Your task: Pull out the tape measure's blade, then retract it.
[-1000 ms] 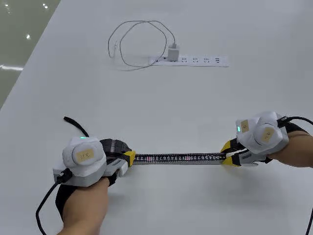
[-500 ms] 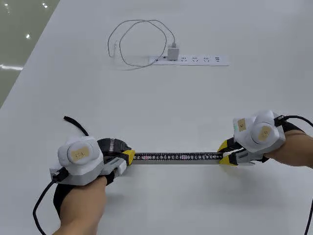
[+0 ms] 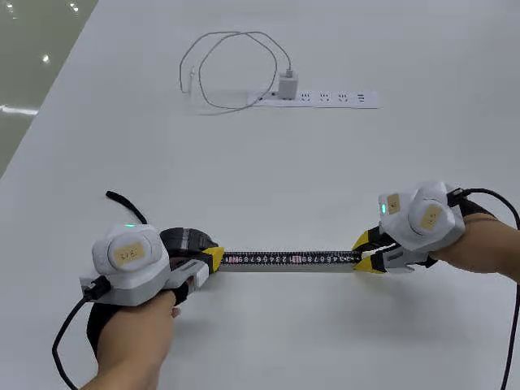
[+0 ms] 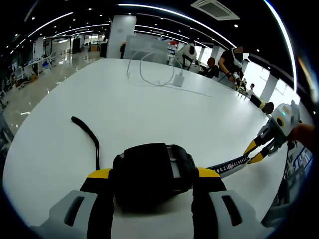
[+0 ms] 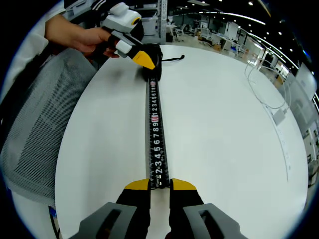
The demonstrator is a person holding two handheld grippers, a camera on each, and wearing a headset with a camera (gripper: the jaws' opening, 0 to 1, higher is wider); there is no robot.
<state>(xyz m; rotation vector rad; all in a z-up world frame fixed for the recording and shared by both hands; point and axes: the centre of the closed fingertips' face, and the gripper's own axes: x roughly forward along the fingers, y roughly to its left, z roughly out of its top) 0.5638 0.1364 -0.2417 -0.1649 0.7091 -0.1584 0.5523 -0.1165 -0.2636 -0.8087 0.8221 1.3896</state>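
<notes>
The black tape measure case (image 3: 188, 243) (image 4: 152, 172) lies on the white table, and my left gripper (image 3: 213, 260) (image 4: 154, 174) is shut on it. Its black wrist strap (image 3: 126, 206) (image 4: 88, 137) trails off behind it. The blade (image 3: 291, 260) (image 5: 156, 142) (image 4: 229, 166), dark with white numbers, runs flat across the table from the case (image 5: 152, 59) to the right. My right gripper (image 3: 364, 251) (image 5: 160, 185) is shut on the blade's end, yellow tips pinching it. In the right gripper view the left gripper (image 5: 142, 59) appears at the far end of the blade.
A white power strip (image 3: 321, 100) with a plugged-in charger (image 3: 288, 85) and a looped white cable (image 3: 231, 69) lies at the far side of the table. A grey mesh chair (image 5: 32, 119) stands at the table's near edge. People sit at the far end of the room (image 4: 229, 59).
My right gripper has moved left toward the case with the blade's end in it, so less blade shows. The left gripper has stayed on the case.
</notes>
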